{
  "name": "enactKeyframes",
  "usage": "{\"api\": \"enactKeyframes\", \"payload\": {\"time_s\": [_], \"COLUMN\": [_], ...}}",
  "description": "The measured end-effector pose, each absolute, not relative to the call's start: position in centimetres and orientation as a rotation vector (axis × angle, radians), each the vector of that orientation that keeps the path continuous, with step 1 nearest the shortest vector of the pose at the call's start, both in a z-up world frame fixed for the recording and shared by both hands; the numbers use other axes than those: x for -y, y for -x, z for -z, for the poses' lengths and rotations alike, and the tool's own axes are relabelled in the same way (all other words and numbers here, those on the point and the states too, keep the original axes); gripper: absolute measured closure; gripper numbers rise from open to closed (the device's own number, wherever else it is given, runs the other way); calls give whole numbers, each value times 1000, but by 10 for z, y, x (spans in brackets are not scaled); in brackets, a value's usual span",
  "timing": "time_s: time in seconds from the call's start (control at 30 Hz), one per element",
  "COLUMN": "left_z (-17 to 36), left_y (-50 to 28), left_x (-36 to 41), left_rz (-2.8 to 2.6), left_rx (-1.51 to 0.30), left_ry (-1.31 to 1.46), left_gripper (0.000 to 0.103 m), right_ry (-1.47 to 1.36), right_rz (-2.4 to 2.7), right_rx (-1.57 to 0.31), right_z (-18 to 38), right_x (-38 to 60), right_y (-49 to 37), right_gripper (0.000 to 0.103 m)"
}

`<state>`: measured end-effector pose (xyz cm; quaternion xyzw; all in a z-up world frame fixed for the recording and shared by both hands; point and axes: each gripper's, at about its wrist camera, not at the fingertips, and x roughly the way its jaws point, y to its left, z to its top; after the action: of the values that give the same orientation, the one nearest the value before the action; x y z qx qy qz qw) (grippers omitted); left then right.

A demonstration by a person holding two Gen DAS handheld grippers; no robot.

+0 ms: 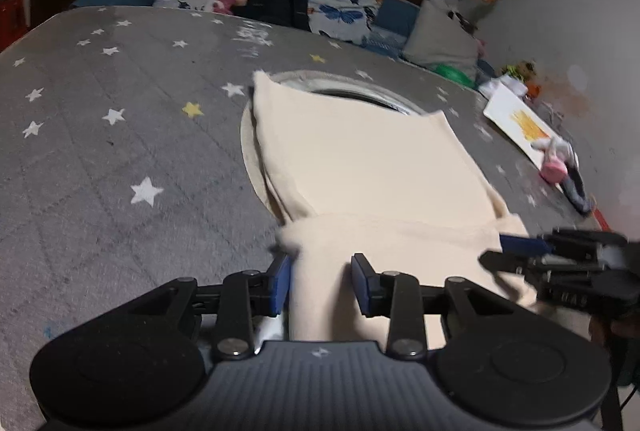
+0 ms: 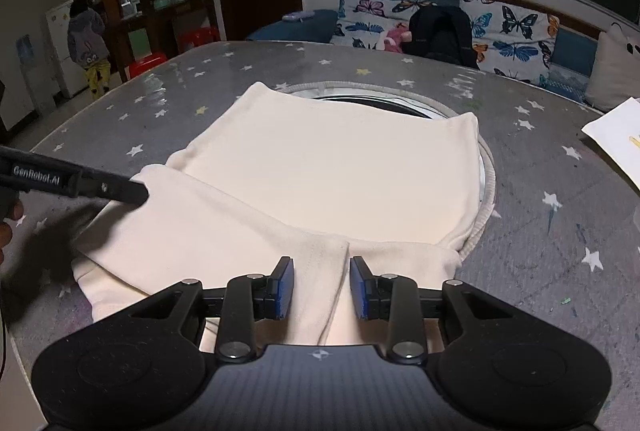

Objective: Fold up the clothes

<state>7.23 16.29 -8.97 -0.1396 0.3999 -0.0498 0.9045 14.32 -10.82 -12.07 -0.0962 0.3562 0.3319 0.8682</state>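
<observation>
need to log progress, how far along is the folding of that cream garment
Done: the cream garment lies flat on the star-print table, sides seemingly tucked in. In hand: the left gripper and right gripper each straddle cloth at its near edge, which looks lifted. Left: carrying that edge over toward the far end.

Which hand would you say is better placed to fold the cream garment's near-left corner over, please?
Left, probably: the left gripper is at that corner of the garment, cloth between its pads, while the right gripper grips the near edge further right.
</observation>
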Motion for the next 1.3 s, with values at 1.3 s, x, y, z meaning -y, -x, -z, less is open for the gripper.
{"api": "enactKeyframes", "payload": {"time_s": [1.3], "left_z": [83], "left_y": [-83], "left_x": [-153], "left_rz": [82], "left_rx": [-807], "left_ry": [182], "left_gripper": [85], "right_ry": [258], "right_rz": [-604], "right_rx": [-680], "right_z": [108], "right_x": [119], "right_y": [-125], "right_gripper": [78]}}
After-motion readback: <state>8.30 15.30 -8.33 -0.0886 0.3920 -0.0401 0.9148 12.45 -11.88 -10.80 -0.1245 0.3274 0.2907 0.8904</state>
